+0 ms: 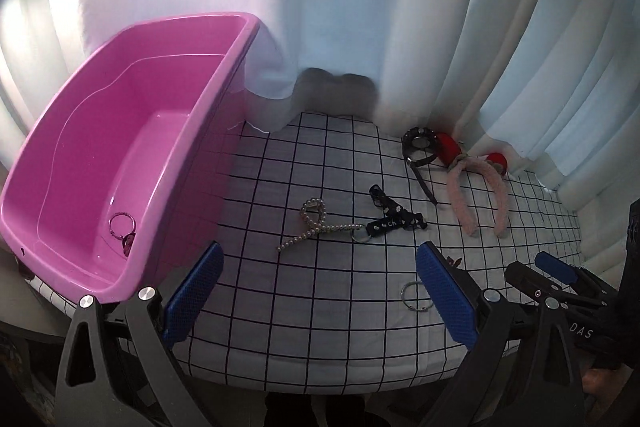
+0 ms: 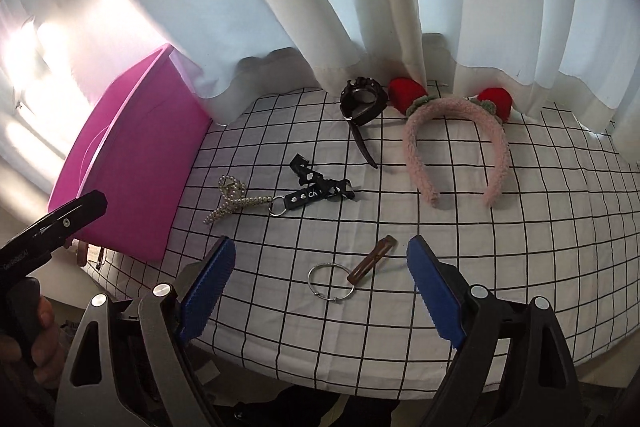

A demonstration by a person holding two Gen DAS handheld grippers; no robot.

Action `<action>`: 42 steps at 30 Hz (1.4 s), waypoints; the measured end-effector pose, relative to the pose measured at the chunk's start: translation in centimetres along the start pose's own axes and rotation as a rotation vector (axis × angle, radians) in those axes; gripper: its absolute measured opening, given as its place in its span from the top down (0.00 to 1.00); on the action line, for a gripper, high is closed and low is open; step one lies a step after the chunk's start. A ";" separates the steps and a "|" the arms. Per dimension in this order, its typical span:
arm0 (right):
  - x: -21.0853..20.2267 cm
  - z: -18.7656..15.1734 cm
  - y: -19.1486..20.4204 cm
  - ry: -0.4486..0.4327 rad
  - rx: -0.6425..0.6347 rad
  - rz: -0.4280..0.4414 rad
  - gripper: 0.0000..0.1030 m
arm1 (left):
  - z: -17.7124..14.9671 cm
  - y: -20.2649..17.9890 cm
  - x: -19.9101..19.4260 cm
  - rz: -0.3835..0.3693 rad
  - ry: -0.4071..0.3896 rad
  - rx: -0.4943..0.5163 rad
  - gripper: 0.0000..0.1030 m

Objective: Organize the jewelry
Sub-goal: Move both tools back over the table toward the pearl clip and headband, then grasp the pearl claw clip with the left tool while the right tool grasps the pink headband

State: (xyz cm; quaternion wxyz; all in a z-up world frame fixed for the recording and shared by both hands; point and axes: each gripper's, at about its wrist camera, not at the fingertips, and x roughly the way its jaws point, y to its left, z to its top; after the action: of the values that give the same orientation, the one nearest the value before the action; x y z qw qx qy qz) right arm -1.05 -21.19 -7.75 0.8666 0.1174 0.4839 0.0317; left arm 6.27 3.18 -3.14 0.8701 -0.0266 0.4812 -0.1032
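Note:
A pink tub [image 1: 100,155] stands at the left; it also shows in the right wrist view [image 2: 132,163]. A ring with a charm [image 1: 122,225] lies inside it. On the checked cloth lie a pearl strand [image 1: 316,221] joined to a black strap [image 1: 394,219], a silver ring [image 2: 331,279], a brown hair clip [image 2: 372,259], a black watch [image 2: 362,103] and a pink fluffy headband [image 2: 456,139]. My left gripper [image 1: 320,291] is open and empty near the front edge. My right gripper [image 2: 320,291] is open and empty, just short of the ring and clip.
White curtains [image 2: 360,7] hang behind the table and touch its back edge. The checked cloth [image 2: 520,247] covers the table; its front edge runs just under both grippers. The right gripper shows at the lower right of the left wrist view [image 1: 560,275].

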 end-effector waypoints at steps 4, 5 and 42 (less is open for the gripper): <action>-0.3 -1.1 -2.1 -0.007 0.036 -0.020 0.19 | -1.1 -1.5 1.5 -0.007 0.022 0.019 0.08; -0.2 -1.4 -2.6 -0.009 0.048 -0.022 0.19 | -1.4 -1.8 1.9 -0.008 0.029 0.021 0.08; 11.2 -1.3 -8.9 -0.044 0.048 -0.022 0.19 | -4.0 1.1 17.6 0.075 0.053 -0.030 0.08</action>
State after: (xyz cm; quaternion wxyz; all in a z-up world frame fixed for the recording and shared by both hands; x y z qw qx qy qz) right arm 3.24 -27.75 -19.85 0.8744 0.1334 0.4665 0.0080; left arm 12.14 0.87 -20.15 0.8599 -0.0190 0.5061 -0.0637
